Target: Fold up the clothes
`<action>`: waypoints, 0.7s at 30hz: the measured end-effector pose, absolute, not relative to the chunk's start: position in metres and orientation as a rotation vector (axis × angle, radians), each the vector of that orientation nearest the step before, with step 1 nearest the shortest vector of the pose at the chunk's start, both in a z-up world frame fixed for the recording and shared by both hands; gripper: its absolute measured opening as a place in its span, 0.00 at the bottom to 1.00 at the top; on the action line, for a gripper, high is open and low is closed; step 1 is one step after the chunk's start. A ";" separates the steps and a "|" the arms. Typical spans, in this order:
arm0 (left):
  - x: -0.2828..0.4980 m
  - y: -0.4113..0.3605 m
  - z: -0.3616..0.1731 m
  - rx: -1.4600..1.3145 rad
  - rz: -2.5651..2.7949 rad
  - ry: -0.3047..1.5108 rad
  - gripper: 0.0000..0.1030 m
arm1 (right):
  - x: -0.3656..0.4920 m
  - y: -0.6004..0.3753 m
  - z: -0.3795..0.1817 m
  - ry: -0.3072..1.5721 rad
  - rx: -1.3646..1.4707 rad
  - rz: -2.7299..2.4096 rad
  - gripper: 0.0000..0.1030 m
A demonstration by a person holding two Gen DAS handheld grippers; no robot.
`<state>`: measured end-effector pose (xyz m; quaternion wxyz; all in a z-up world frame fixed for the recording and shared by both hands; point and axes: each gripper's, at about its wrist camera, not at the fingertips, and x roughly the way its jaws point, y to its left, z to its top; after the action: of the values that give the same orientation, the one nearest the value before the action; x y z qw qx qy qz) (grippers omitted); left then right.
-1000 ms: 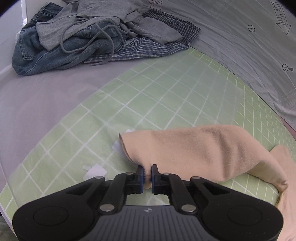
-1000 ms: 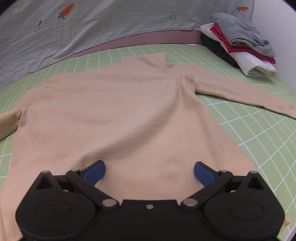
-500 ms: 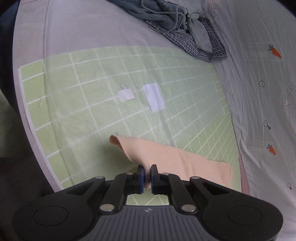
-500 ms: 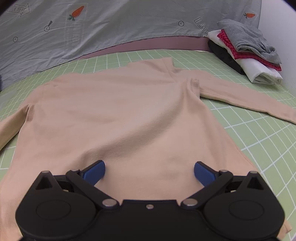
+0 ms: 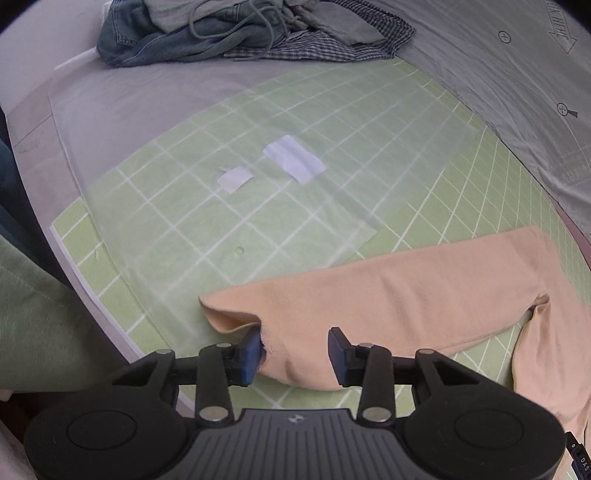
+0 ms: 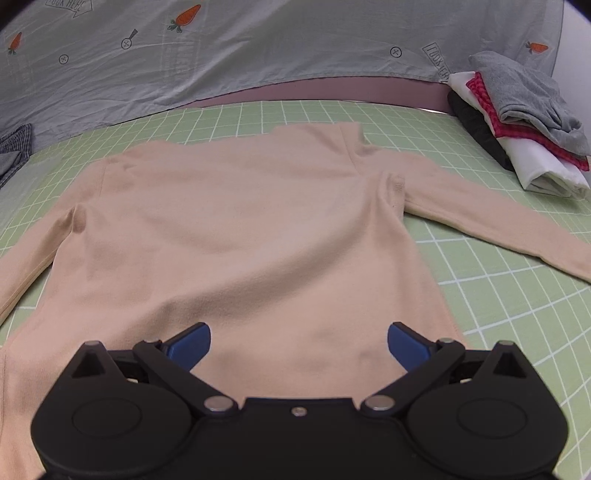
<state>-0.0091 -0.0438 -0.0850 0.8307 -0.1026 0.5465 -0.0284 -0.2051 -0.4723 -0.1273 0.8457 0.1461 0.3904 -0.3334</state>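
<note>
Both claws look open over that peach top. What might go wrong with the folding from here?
The left claw has its jaws open around the cuff of the left sleeve, so closing may bunch the cloth. The right claw hangs open above the hem of the peach top; a pull there might drag the top askew.

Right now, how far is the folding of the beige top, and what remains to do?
Done: folded stack at the mat's far right; beige top spread flat, no fold visible yet. In hand: nothing; the left gripper is open around the sleeve cuff, the right gripper open over the hem. Left: all of this top's folds, then the unfolded pile.
</note>
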 end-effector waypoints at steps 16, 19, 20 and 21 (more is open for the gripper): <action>0.073 -0.235 -0.087 -0.096 -0.290 1.058 0.53 | -0.171 -0.593 -0.096 0.744 0.222 -0.743 0.97; 0.095 -0.275 -0.092 -0.061 -0.338 1.048 0.60 | -0.138 -0.621 -0.096 0.736 0.195 -0.697 0.91; 0.104 -0.289 -0.094 -0.044 -0.355 1.046 0.60 | -0.126 -0.631 -0.097 0.740 0.186 -0.682 0.87; 0.113 -0.303 -0.096 -0.028 -0.373 1.044 0.60 | -0.114 -0.640 -0.099 0.745 0.179 -0.668 0.85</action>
<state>0.1134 -0.3027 -0.0964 0.8501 -0.0131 0.4958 -0.1769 -0.1143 -0.6402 -0.0986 0.8735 0.0856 0.3568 -0.3199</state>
